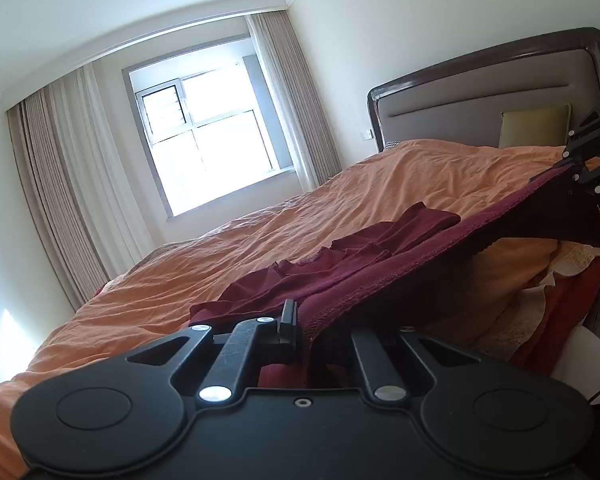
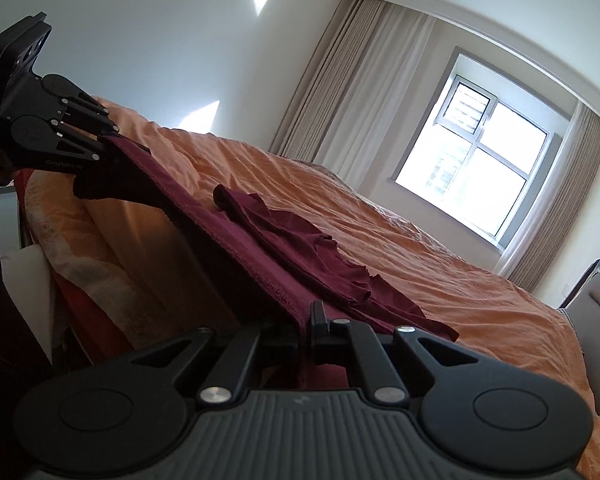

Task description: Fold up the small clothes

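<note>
A dark red garment (image 1: pixel 380 268) is stretched taut by its hem between my two grippers, above the near edge of a bed. Its far part lies rumpled on the orange bedcover (image 1: pixel 220 256). In the left wrist view my left gripper (image 1: pixel 300 320) is shut on one end of the hem, and my right gripper (image 1: pixel 568 164) pinches the other end at the far right. The right wrist view shows the same from the other side: my right gripper (image 2: pixel 306 320) is shut on the garment (image 2: pixel 260 248), and my left gripper (image 2: pixel 112 136) clamps the far end at upper left.
The orange cover (image 2: pixel 420 248) spreads wide beyond the garment. A padded headboard (image 1: pixel 480 96) with a yellow-green pillow (image 1: pixel 534 126) stands at one end. A bright window (image 1: pixel 204 128) with long curtains (image 1: pixel 60 184) is across the room. Layered bedding (image 1: pixel 540 280) hangs down the bed's near side.
</note>
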